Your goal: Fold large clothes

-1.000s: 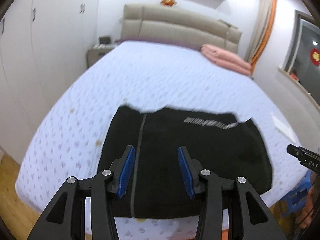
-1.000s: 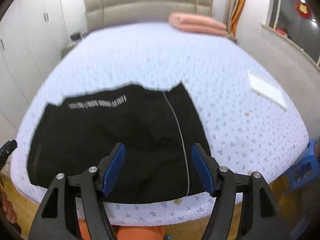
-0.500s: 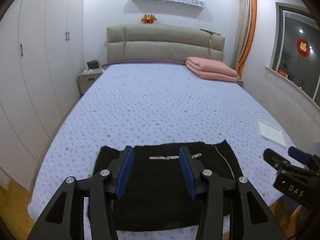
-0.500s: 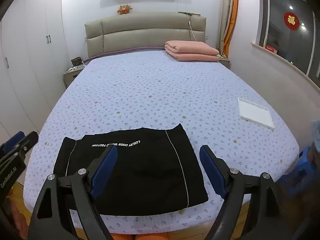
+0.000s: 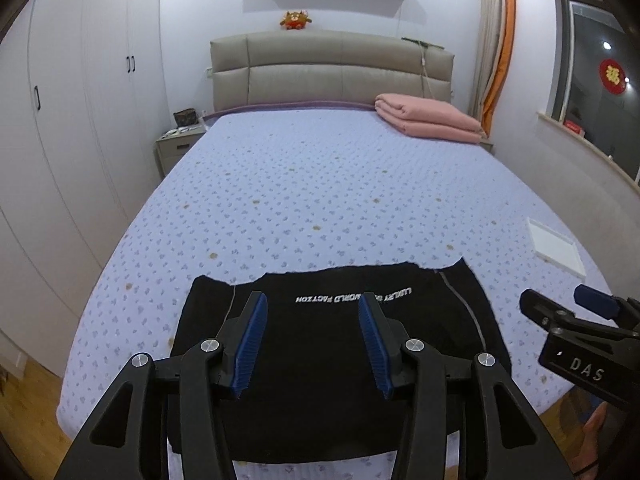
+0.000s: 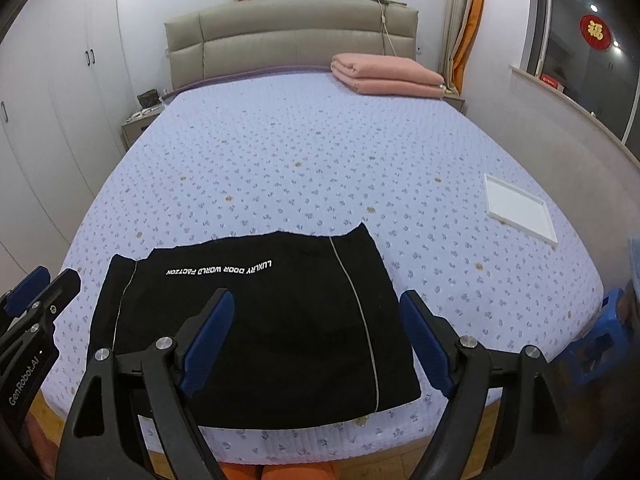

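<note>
A black garment point(image 5: 332, 344) lies folded into a flat rectangle at the near edge of the bed point(image 5: 320, 200). It has white lettering and thin pale stripes, and it also shows in the right wrist view point(image 6: 256, 320). My left gripper point(image 5: 313, 340) is open and empty, held back above the garment. My right gripper point(image 6: 316, 344) is open wide and empty, also raised above the garment's near edge. Each gripper shows at the side of the other's view.
A folded pink blanket point(image 5: 428, 118) lies by the headboard at the far right. A white flat tray point(image 6: 520, 208) sits on the bed's right side. A wardrobe point(image 5: 60, 140) stands left, a nightstand point(image 5: 178, 146) by the bed, a blue stool point(image 6: 600, 336) at right.
Both grippers have pulled back and up from the garment, so the whole bed and room now show. The garment stays folded on the bed's near edge.
</note>
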